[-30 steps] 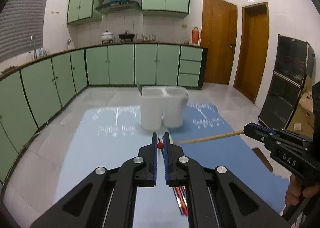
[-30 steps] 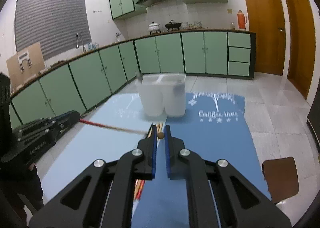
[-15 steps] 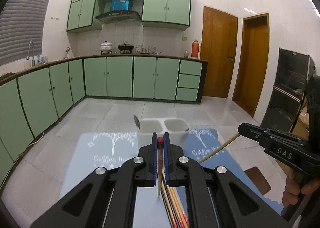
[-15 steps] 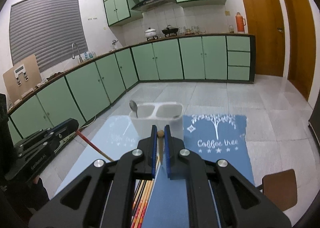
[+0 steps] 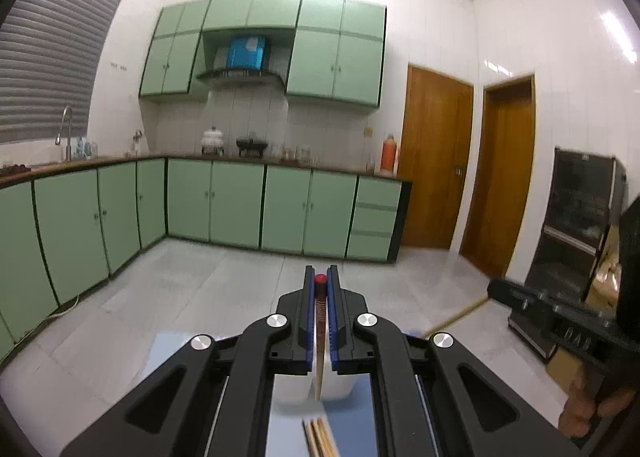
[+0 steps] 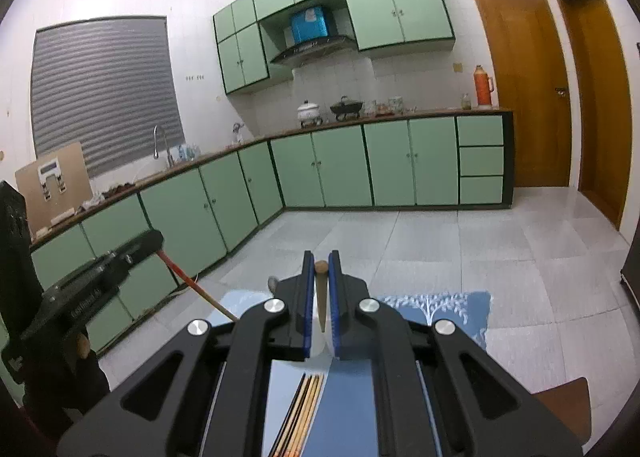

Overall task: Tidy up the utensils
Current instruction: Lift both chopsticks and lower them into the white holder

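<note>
Loose chopsticks (image 6: 301,415): a bundle lying on the blue mat (image 6: 460,313), nearest, below both grippers.
Left gripper (image 5: 320,289): clamped on a red-tipped chopstick (image 5: 319,331) hanging point down.
Right gripper (image 6: 321,277): clamped on a brown-tipped chopstick (image 6: 322,297), likewise upright.
White holder (image 5: 334,383): just beyond, largely hidden.
Green cabinets (image 6: 344,165): far wall.

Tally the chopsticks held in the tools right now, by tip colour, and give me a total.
red-tipped chopstick: 1, in the left tool
brown-tipped chopstick: 1, in the right tool
Total held: 2
The loose chopsticks on the table are too bunched to count.
</note>
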The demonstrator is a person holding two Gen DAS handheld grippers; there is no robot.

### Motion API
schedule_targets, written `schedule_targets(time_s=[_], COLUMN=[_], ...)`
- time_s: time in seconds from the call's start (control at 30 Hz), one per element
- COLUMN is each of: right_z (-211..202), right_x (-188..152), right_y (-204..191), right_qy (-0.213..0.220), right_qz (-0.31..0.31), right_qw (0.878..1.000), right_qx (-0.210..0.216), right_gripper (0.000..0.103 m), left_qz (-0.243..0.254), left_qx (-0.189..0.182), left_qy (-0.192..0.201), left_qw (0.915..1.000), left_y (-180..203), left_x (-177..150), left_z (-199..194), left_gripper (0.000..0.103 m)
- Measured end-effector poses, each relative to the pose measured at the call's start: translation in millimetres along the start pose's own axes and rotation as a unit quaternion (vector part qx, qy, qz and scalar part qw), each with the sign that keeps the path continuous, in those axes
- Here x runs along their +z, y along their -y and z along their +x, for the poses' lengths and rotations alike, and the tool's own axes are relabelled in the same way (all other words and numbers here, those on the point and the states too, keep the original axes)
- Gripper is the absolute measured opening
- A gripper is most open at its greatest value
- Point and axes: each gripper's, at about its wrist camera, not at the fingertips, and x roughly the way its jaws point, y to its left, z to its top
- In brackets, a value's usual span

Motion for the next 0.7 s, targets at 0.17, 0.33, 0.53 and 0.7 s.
schedule_targets(time_s=[0.17, 0.33, 0.53, 0.7], right_z=[10, 30, 69, 94], right_x=[14, 17, 3, -13], right_y=[4, 10, 17, 17], right_qy=[0.013, 0.008, -0.024, -0.051], right_qz=[-0.002, -0.007, -0.004, -0.002], right_qw=[1.0, 1.0, 0.999, 0.998], right_qx=[-0.008, -0.025, -0.035, -0.031], right_gripper=[0.006, 0.006, 0.006, 0.009], left_qz=[0.003, 0.006, 0.0, -0.01], left_qx=[0.005, 0.019, 0.026, 0.028], left_qy=[0.037, 0.052, 0.013, -0.039], left_qw=[0.9993, 0.9985, 0.9996, 0.9988], left_y=[4, 3, -6, -19], left_x=[21, 23, 0, -22], left_z=[14, 40, 85, 110], left_gripper=[0.006, 0.006, 0.006, 0.008])
